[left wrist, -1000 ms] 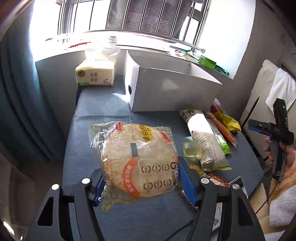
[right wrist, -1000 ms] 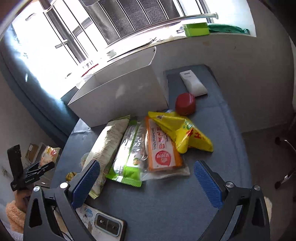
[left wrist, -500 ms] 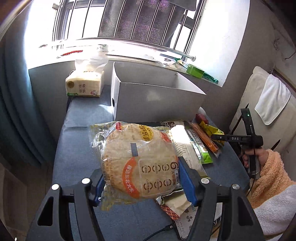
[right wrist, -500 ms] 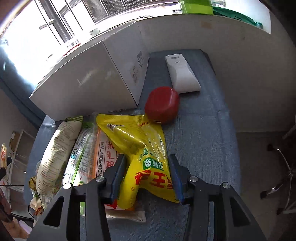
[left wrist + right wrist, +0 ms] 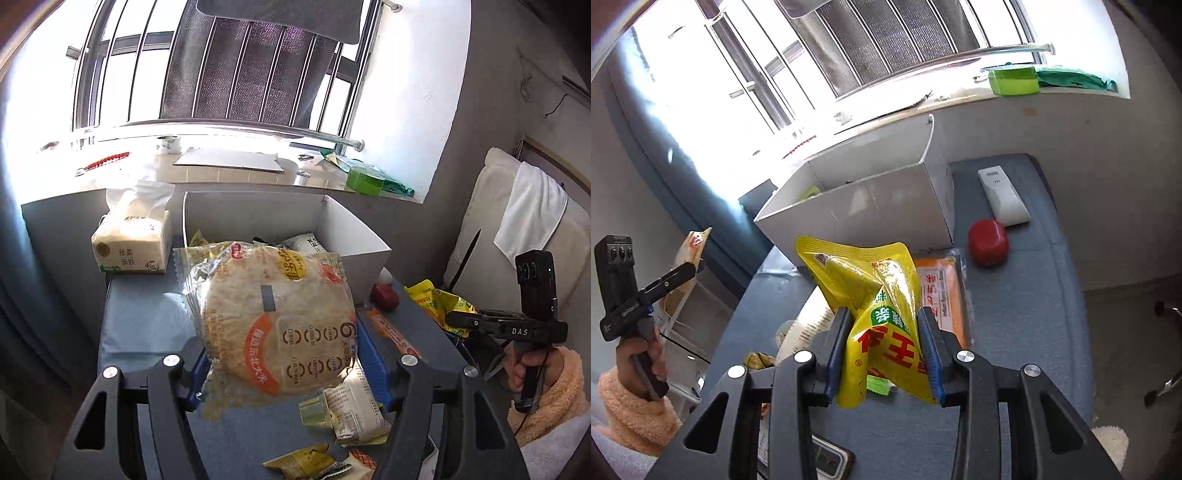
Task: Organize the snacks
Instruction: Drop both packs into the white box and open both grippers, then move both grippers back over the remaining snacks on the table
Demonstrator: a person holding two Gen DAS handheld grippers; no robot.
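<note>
My left gripper point(image 5: 284, 365) is shut on a round rice-cracker pack point(image 5: 277, 317) and holds it in the air in front of the open white box point(image 5: 354, 236), which holds several snack packs. My right gripper point(image 5: 882, 347) is shut on a yellow snack bag point(image 5: 882, 317), lifted above the blue table point(image 5: 1015, 302) in front of the white box point(image 5: 886, 206). The right gripper also shows in the left wrist view point(image 5: 465, 321) with the yellow bag point(image 5: 432, 302).
On the table lie an orange snack pack point(image 5: 942, 291), a red round container point(image 5: 988, 242), a white remote point(image 5: 1003, 197), a phone point(image 5: 827, 458) and small wrapped snacks point(image 5: 314, 458). A tissue pack point(image 5: 129, 247) stands left of the box. A white cushion point(image 5: 517, 236) is at right.
My left gripper has raised the cracker pack up towards the box opening. My right gripper closed on the yellow bag and lifted it off the table.
</note>
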